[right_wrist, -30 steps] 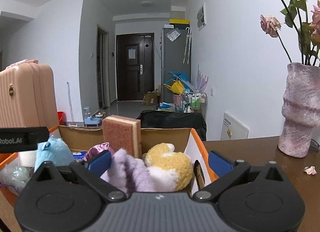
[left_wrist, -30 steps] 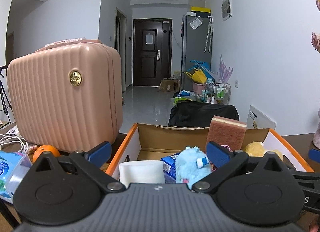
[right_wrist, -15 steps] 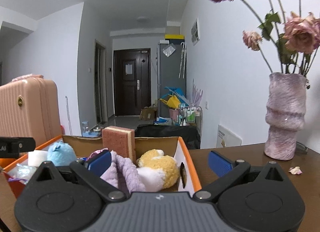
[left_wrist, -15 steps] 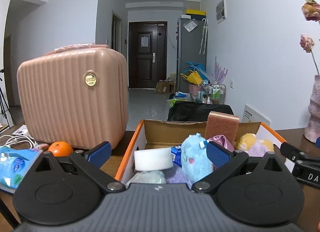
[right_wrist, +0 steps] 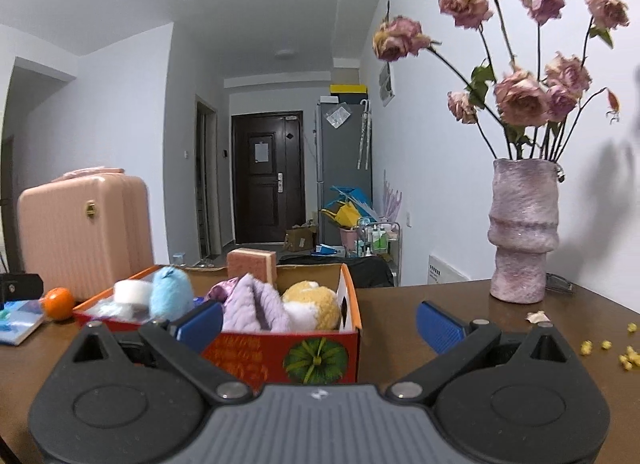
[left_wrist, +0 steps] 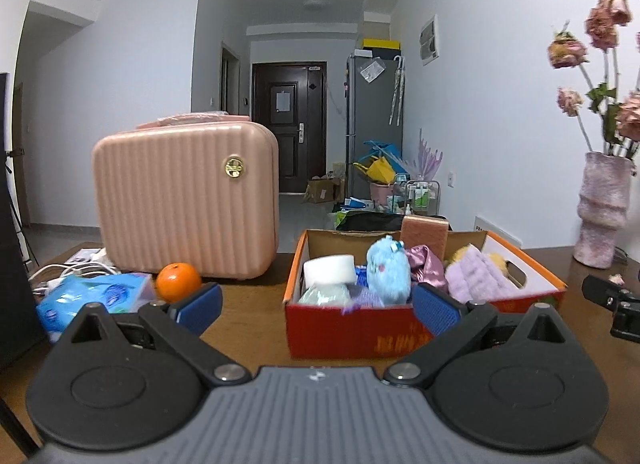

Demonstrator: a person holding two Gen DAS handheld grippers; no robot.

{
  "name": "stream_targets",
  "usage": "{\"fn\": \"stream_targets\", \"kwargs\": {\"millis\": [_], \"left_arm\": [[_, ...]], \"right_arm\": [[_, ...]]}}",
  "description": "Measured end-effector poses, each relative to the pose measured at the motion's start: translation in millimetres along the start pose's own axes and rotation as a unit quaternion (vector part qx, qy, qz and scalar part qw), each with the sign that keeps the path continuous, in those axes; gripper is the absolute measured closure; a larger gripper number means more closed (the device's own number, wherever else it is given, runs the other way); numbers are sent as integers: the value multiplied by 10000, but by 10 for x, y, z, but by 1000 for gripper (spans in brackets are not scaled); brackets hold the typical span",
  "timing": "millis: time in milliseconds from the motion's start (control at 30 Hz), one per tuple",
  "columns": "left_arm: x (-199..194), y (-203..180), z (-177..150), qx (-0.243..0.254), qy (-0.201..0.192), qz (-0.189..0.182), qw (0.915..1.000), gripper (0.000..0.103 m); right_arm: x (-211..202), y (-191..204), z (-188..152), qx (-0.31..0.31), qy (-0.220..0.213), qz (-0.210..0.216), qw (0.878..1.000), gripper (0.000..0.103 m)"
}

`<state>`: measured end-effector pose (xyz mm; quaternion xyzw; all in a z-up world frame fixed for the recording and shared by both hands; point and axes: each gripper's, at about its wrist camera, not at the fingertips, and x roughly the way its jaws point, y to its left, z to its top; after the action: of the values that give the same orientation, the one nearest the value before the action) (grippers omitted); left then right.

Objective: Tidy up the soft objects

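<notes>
left gripper (left_wrist: pixel 316 306) spread wide, right gripper (right_wrist: pixel 320 322) likewise (both empty)

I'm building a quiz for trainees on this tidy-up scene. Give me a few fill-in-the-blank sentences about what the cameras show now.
1. The blue plush sits inside the ____ box.
2. The round fruit beside the pink suitcase is an ____.
3. The left gripper and right gripper both have their jaws ____.
4. The dried roses stand in a ____.

Missing words: cardboard; orange; open; vase

Printing on red box (left_wrist: pixel 400 338) front, too blurred to read
</notes>
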<state>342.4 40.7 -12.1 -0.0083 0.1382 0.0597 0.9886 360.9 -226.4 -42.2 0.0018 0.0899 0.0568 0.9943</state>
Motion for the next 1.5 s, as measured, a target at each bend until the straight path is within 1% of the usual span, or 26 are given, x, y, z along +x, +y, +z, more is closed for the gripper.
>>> {"fn": "stream_targets", "kwargs": {"millis": [267,467,567,667,800,967,1200,1500], "left_arm": [[-793,110,-182,76,-121,-136,9998,0],[-1500,149,-369,154,-318,-221,9991,0],[-1772,179,-490,200,-285,-293,9990,0],[-1959,219,-621,178,-140,-296,9993,0],[-2122,282,-729,25,3,-335,9994,0],[-2235,329,-767,-113,10,-363,9993,0],[-2321,324,-754,-117,-80,-395,9991,0],[-2368,327,-765,-138,-121,-421,9989,0]], "right_arm": [[-756,-9,-105,-145,149,82,9997,0],[-1372,-82,-104,38,222,134,9997,0],[-1672,-75,-143,-18,253,162,9995,0],[-1924,-78,-179,-41,388,266,9989,0],[-2231,-35,-207,-186,351,220,9990,0],[-2455,-25,-198,-216,297,205,9991,0],[-2584,-12,-183,-212,227,198,9993,0],[-2622,1,-179,-205,201,201,9994,0]]}}
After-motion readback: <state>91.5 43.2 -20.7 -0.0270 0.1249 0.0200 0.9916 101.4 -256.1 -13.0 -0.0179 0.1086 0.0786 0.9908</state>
